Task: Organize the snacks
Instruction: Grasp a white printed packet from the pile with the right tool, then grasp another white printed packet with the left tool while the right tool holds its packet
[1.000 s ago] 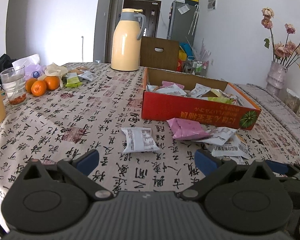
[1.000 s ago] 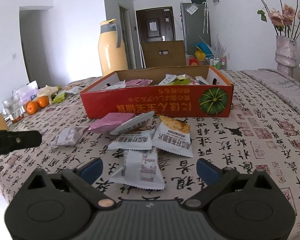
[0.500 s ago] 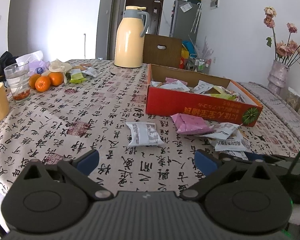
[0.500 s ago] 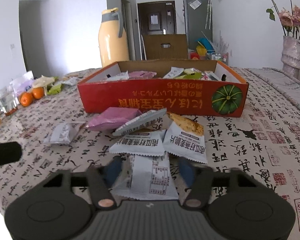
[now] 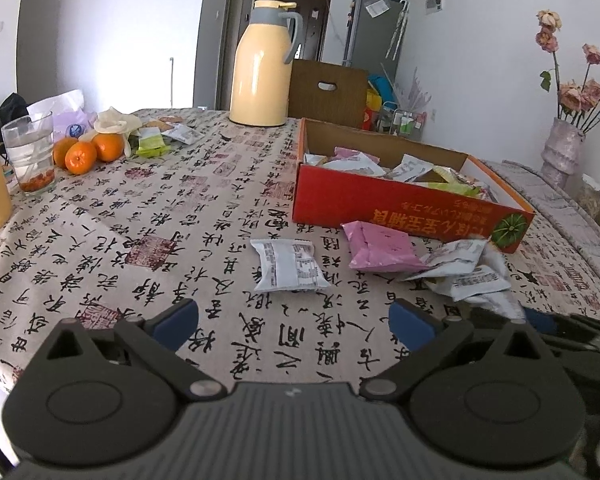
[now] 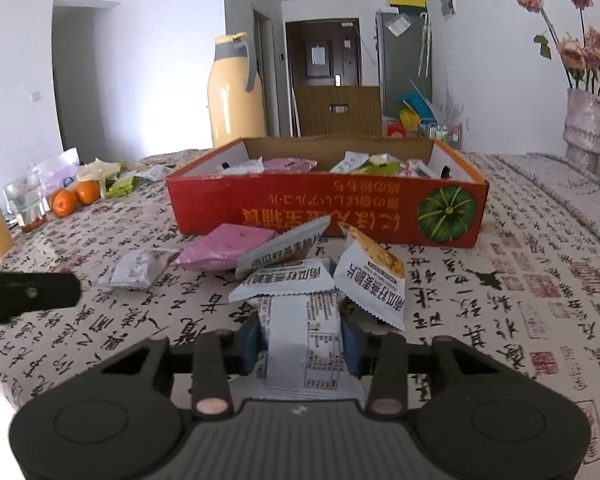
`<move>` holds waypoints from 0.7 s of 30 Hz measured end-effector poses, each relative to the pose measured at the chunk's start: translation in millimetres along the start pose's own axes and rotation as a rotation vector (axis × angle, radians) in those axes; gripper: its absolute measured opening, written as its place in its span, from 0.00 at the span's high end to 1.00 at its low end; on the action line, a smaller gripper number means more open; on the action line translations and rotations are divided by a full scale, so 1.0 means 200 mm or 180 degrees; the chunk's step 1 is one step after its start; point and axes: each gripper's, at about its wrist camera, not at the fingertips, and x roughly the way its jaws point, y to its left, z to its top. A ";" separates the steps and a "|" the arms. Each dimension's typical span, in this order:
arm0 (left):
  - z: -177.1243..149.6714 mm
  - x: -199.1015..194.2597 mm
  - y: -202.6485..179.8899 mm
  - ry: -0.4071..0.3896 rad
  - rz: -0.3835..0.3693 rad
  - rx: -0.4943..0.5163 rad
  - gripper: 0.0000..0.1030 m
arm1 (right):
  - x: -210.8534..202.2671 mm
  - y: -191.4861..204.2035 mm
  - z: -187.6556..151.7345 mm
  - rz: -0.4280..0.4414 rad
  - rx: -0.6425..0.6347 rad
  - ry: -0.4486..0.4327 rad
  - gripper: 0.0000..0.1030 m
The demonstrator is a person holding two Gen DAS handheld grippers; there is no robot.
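The left gripper [image 5: 292,322] is matte black plastic with blue pads on its fingers [image 5: 176,320]. Behind each finger sits a triangular link, then a broad round housing with a raised disc. Silver rivets pin the links either side of a ribbed grey centre plate — a small pale mark at its front edge. The right gripper [image 6: 302,338] has the same build — blue-padded fingers [image 6: 249,338], copper-coloured rivets.

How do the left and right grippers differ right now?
The left gripper is open with only tablecloth between its fingers; the right gripper has just been closing and is shut on a white snack packet. Both point down at the table, short of the red box.
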 end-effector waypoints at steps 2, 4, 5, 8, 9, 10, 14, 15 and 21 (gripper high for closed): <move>0.01 0.03 0.00 0.0030 0.0012 -0.0013 0.00 | -0.03 -0.01 0.01 0.0005 0.0000 -0.0054 0.62; 0.02 0.05 0.00 0.0051 0.0023 -0.0019 0.00 | -0.05 -0.03 0.02 0.0005 0.0007 -0.0099 0.62; 0.02 0.06 0.00 0.0062 0.0028 -0.0024 0.00 | -0.06 -0.04 0.02 0.0003 0.0018 -0.0121 0.62; 0.05 0.11 -0.01 0.0095 0.0052 -0.0037 0.00 | -0.09 -0.09 0.04 -0.0001 0.0068 -0.0193 0.62; 0.05 0.13 -0.01 0.0108 0.0059 -0.0042 0.00 | -0.10 -0.10 0.04 -0.0006 0.0086 -0.0215 0.62; 0.06 0.14 -0.01 0.0121 0.0064 -0.0045 0.00 | -0.11 -0.12 0.05 -0.0017 0.0109 -0.0238 0.62; 0.09 0.22 -0.03 0.0185 0.0119 -0.0052 0.00 | -0.12 -0.20 0.08 -0.0091 0.0206 -0.0309 0.62; 0.10 0.24 -0.03 0.0208 0.0142 -0.0057 0.00 | -0.12 -0.23 0.08 -0.0113 0.0235 -0.0324 0.62; 0.15 0.36 -0.04 0.0304 0.0252 -0.0113 0.00 | -0.09 -0.36 0.12 -0.0257 0.0397 -0.0385 0.62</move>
